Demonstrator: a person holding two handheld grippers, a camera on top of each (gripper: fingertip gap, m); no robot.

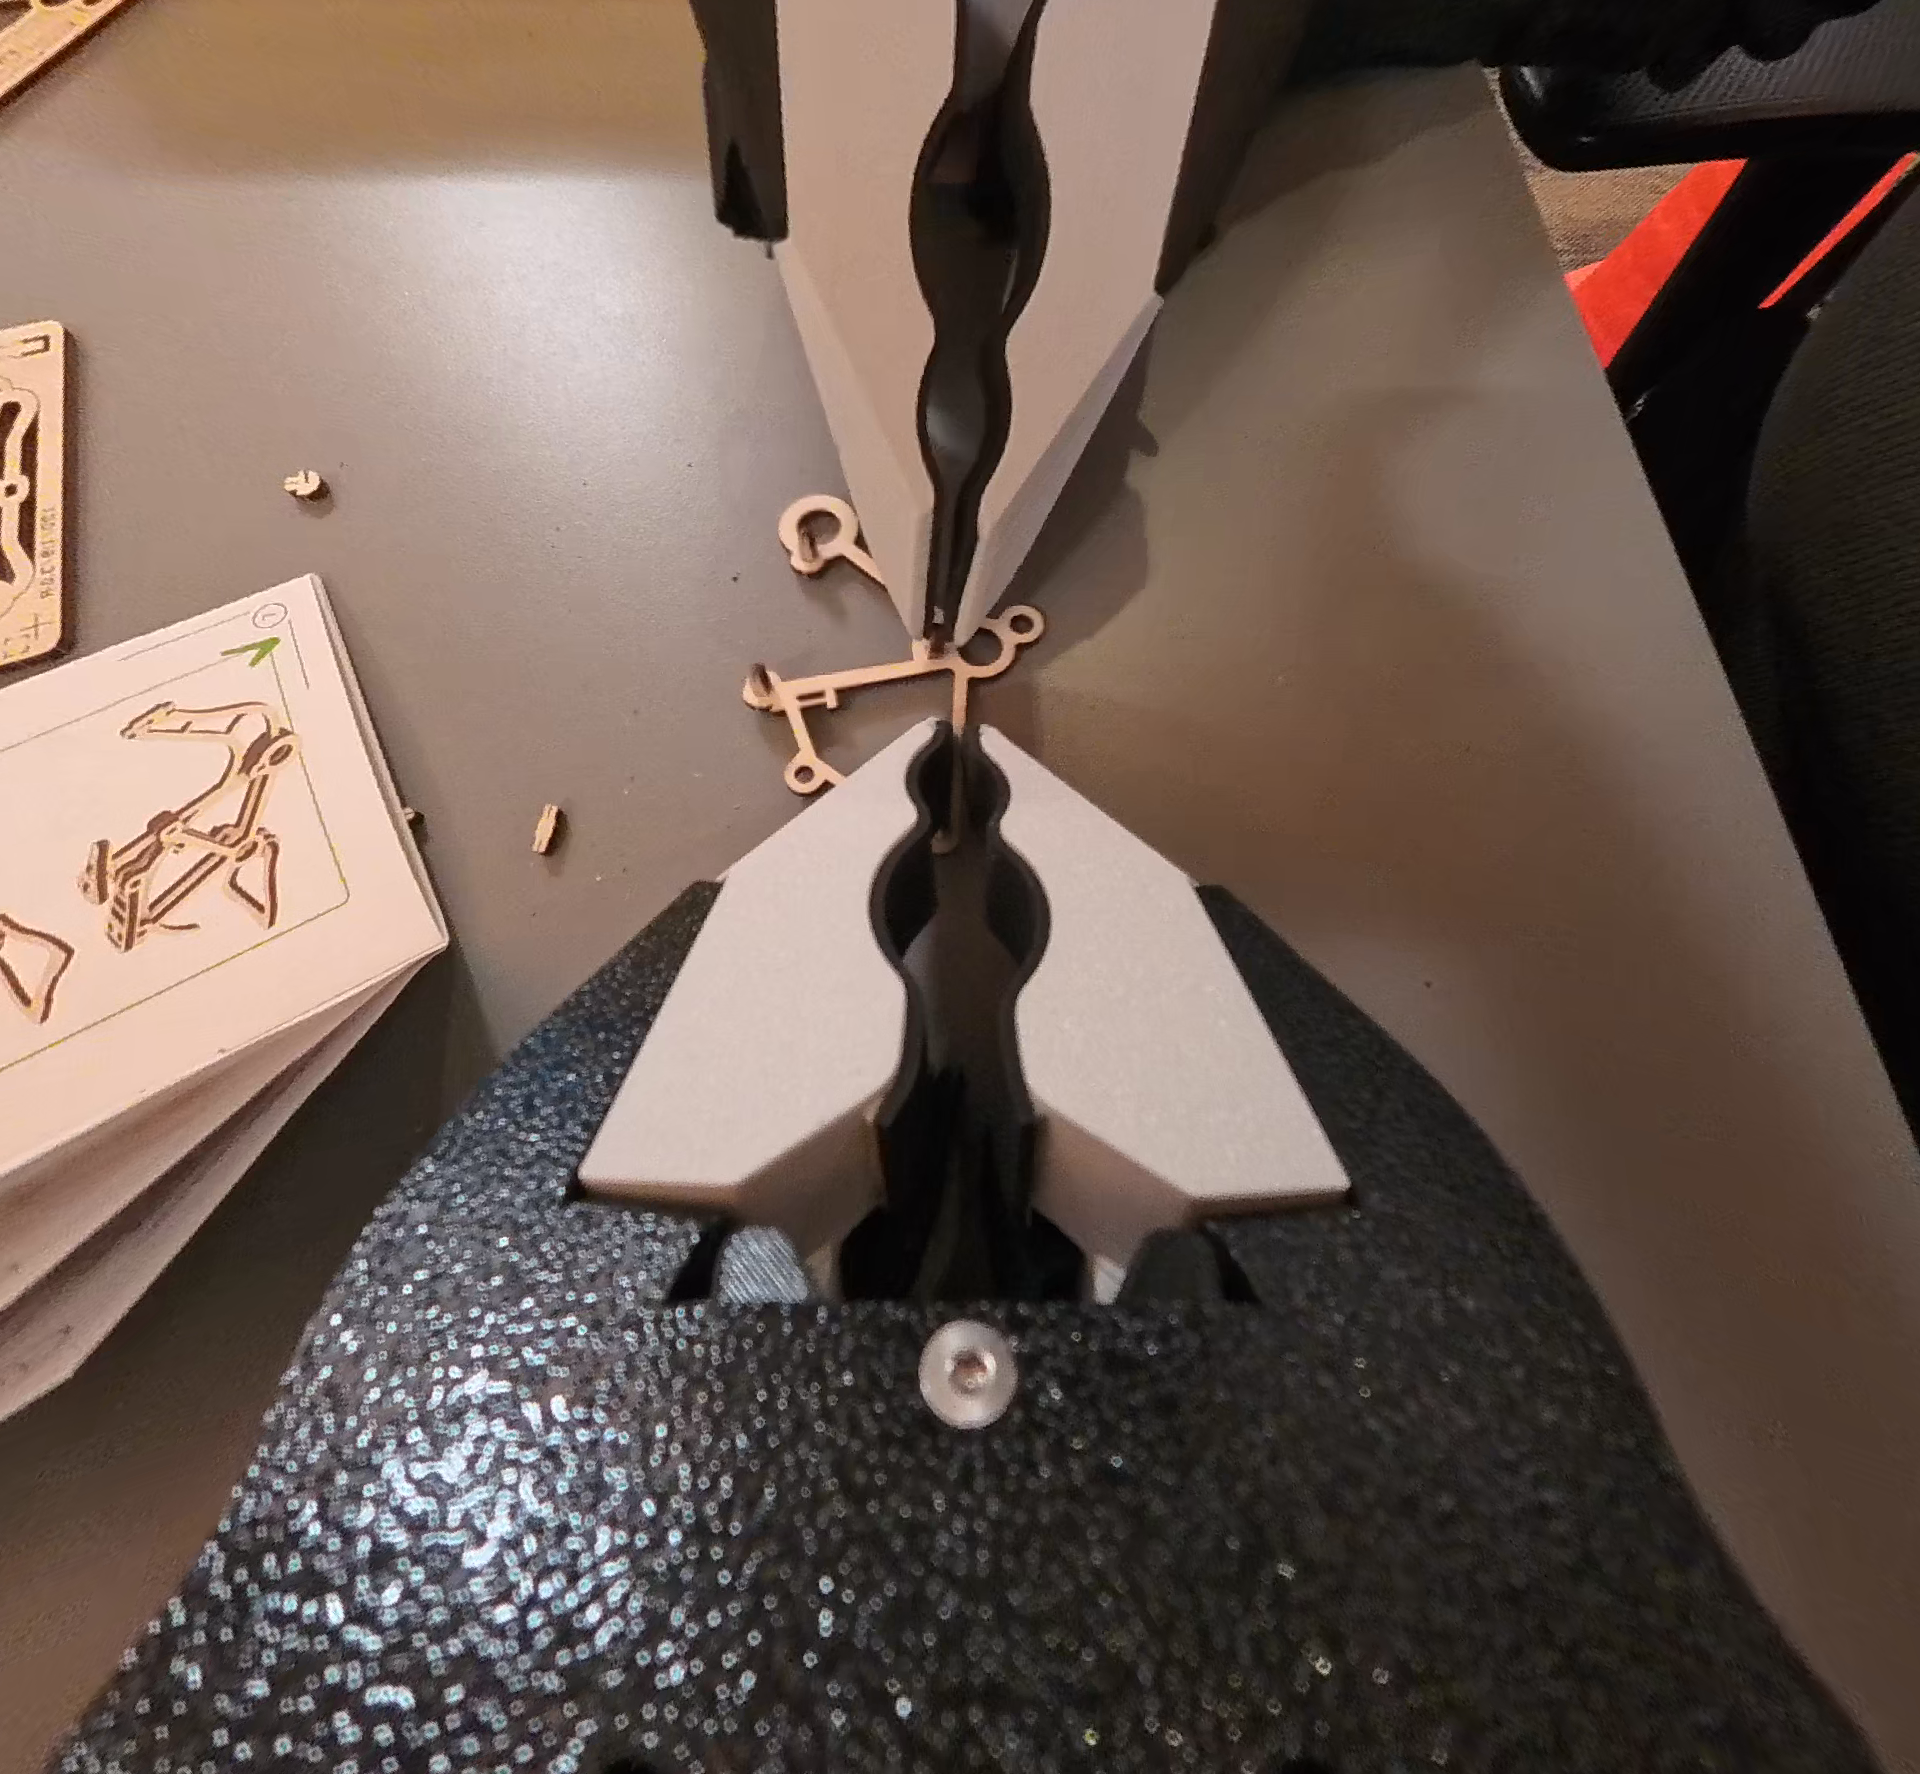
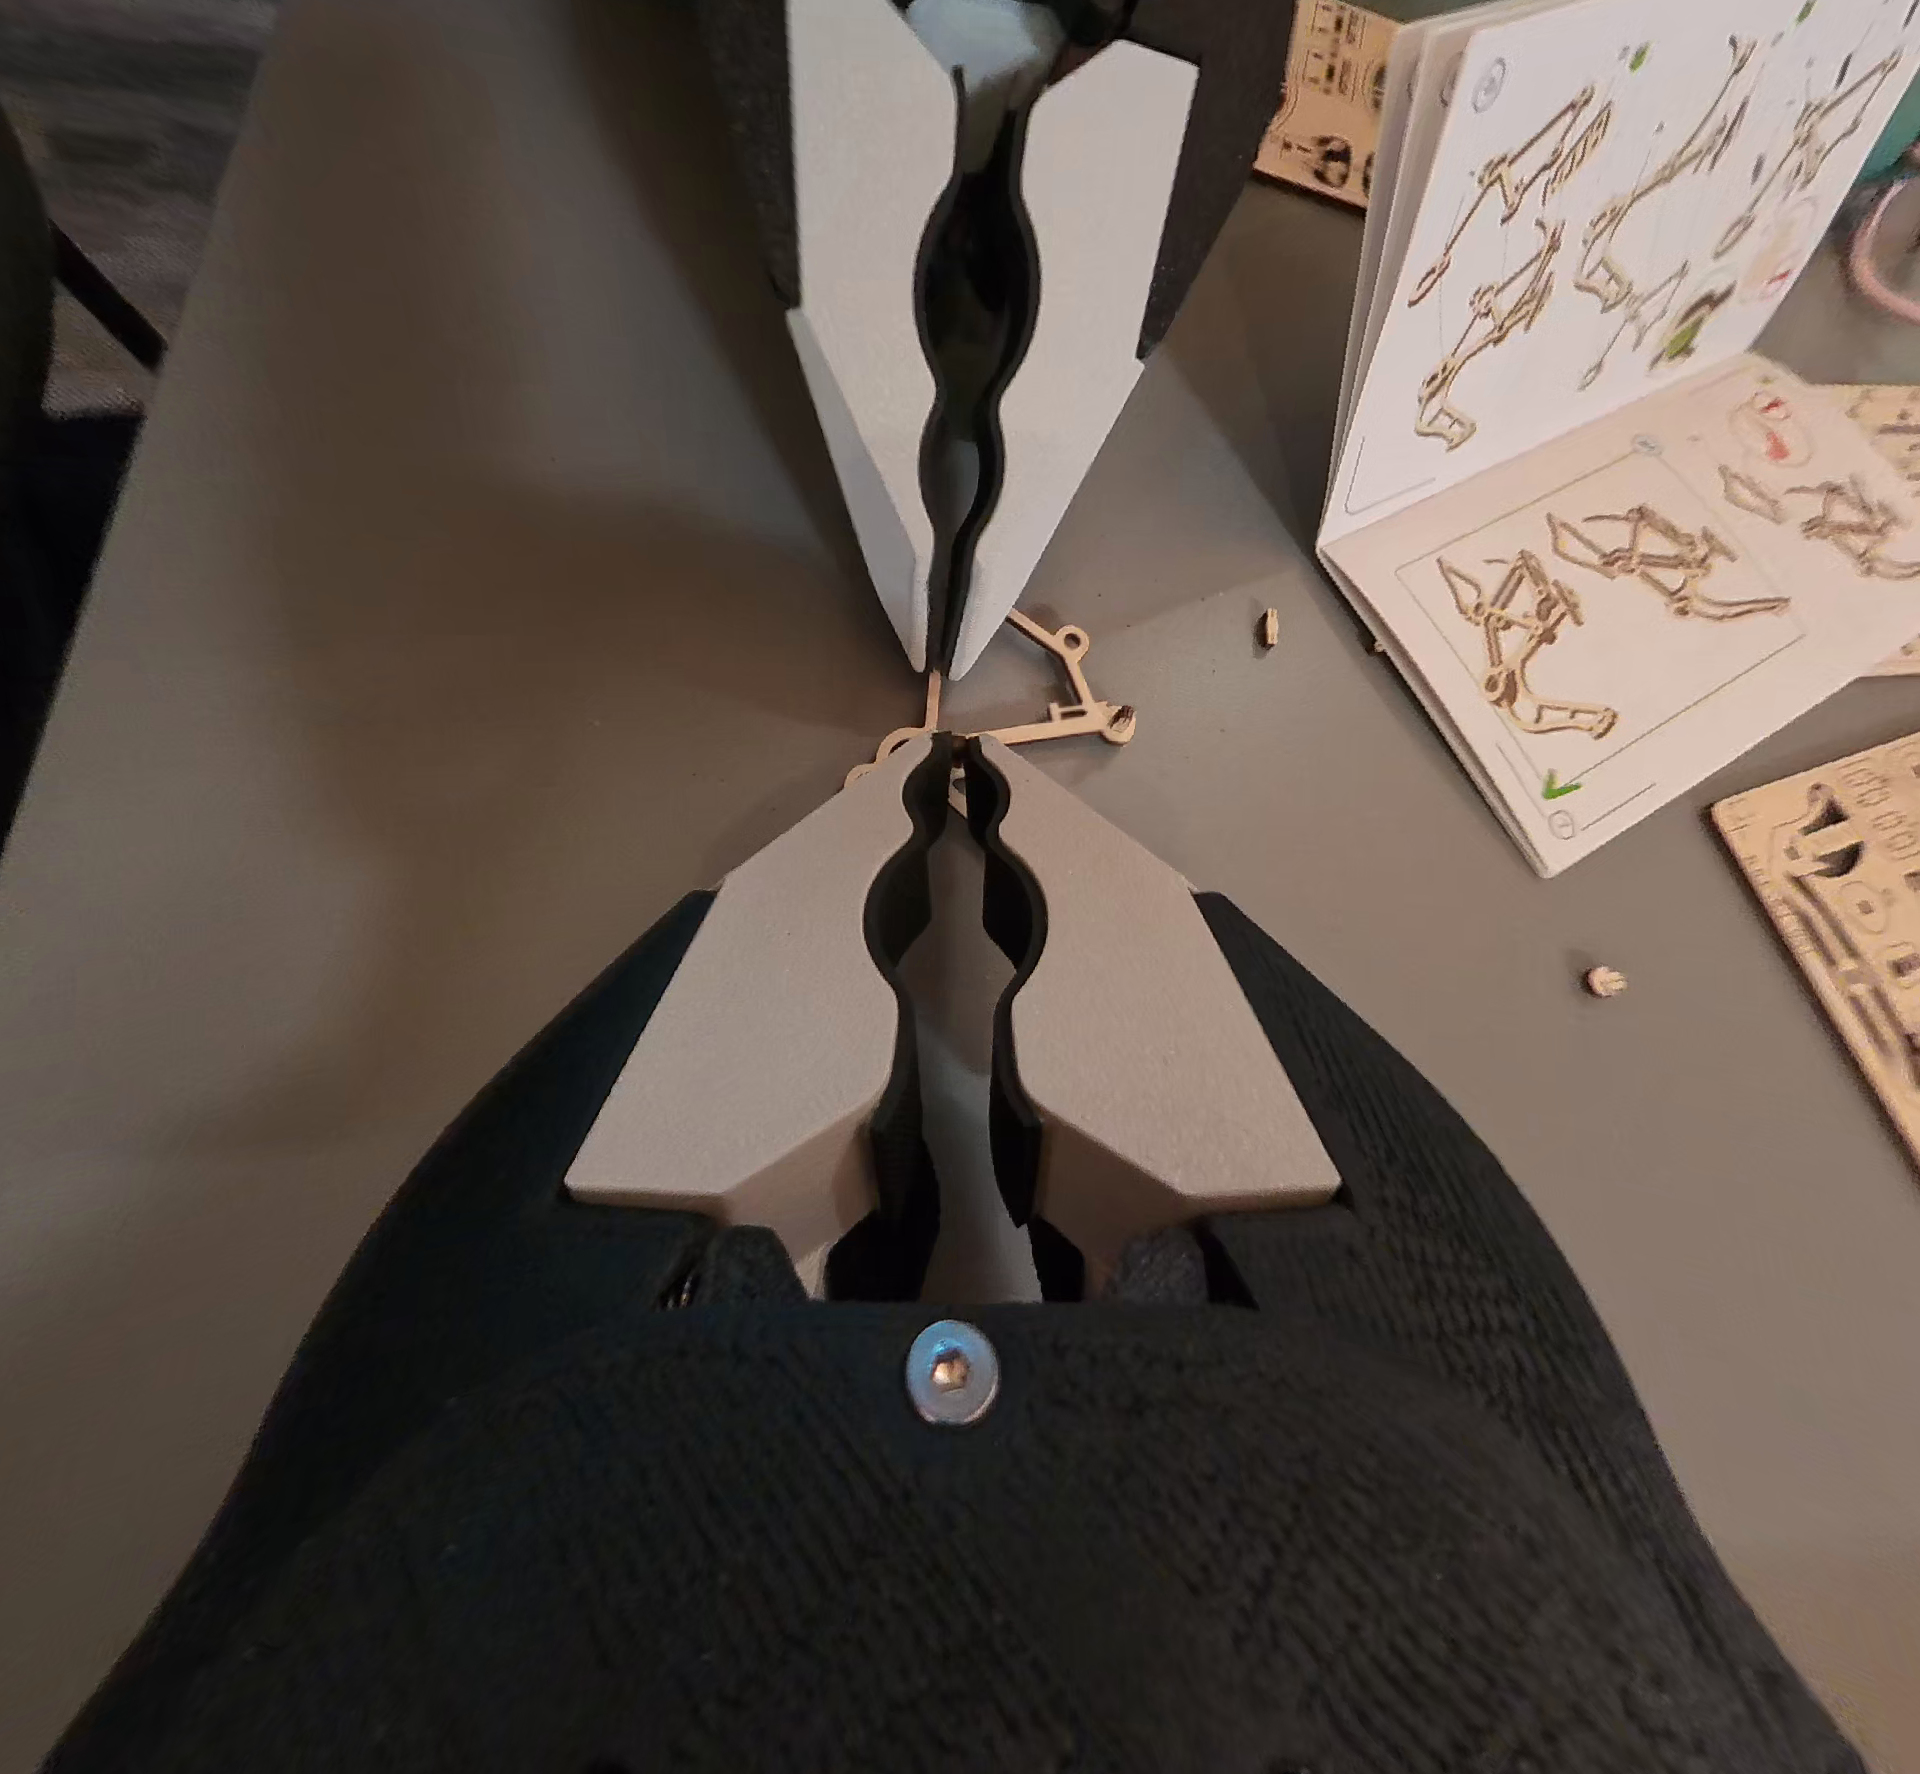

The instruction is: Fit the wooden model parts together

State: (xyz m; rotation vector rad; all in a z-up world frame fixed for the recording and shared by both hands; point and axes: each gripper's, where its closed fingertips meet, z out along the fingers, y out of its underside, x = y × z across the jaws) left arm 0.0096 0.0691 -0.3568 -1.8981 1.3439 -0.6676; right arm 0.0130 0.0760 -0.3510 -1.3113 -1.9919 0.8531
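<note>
Left tongs [image 1: 954,737] clamped on thin wooden frame piece [image 1: 831,685] at frame centre, just above grey table [image 1: 520,322]; right tongs [image 2: 951,742] pinched on small peg at same piece's opposite end. Open instruction booklet [image 2: 1662,374] at right; loose pegs [image 2: 1265,628] nearby.

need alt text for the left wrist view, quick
Two grey-fingered grippers meet tip to tip over a grey table, the left gripper and the right gripper each pinching a thin wooden frame piece. An instruction booklet and wooden part sheets lie at left.
</note>
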